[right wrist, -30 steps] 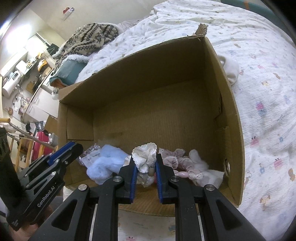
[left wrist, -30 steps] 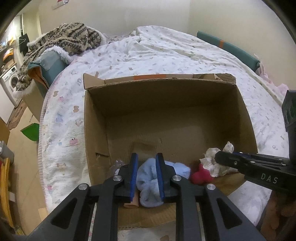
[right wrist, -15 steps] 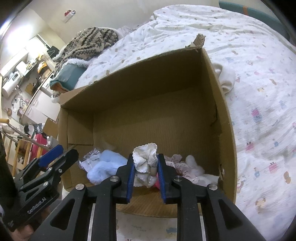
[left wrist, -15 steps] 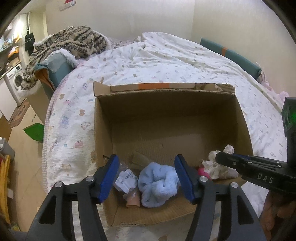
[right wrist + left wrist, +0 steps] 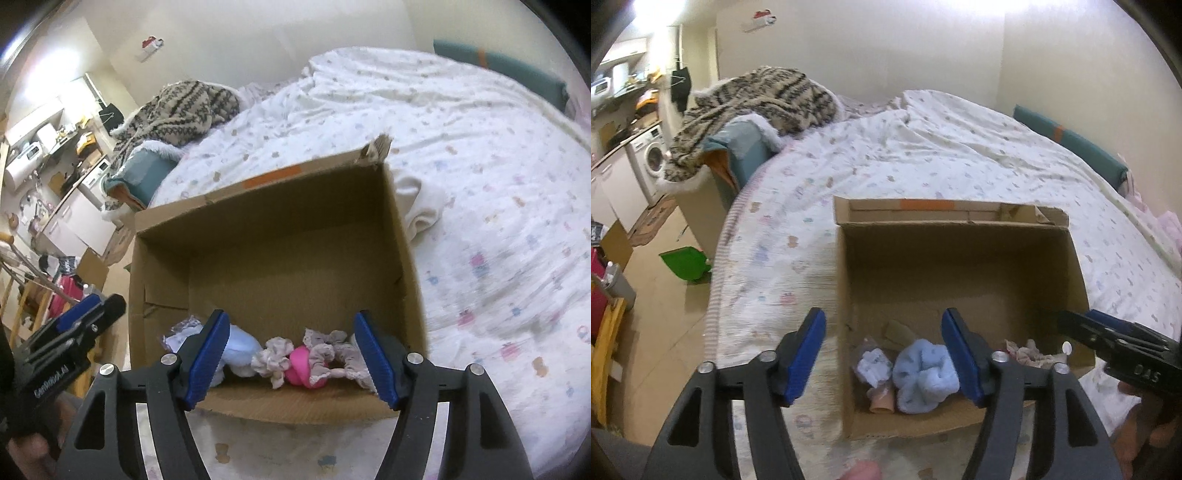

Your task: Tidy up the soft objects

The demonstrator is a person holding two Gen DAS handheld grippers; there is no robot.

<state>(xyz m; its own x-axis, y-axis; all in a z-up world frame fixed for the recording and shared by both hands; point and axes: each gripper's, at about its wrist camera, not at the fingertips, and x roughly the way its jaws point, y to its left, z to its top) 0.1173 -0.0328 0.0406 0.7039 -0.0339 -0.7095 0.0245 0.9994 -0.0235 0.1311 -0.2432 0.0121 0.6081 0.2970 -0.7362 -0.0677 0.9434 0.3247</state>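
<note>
Inside a brown cardboard box [image 5: 956, 266] on the patterned bed [image 5: 923, 155] lie a fluffy blue sock [image 5: 925, 376], a pink ball [image 5: 304, 365] and frilly pale scrunchies [image 5: 325, 343]. Both left tongs [image 5: 882, 354] and right tongs [image 5: 291, 354] are opening, empty, above them; "DAS" marks one handle.

Your left wrist view looks forward and steeply down along the left claw [image 5: 884, 354] into the open cardboard box [image 5: 960, 266] on the bed [image 5: 923, 147], at close range, with the box at 12 o'clock. Your right wrist view looks down the same way along the right claw [image 5: 291, 360]. Both views share the box interior, the bed, and the patterned blanket [image 5: 177, 107] at 10 o'clock. Each view catches the other claw at its edge.
</note>
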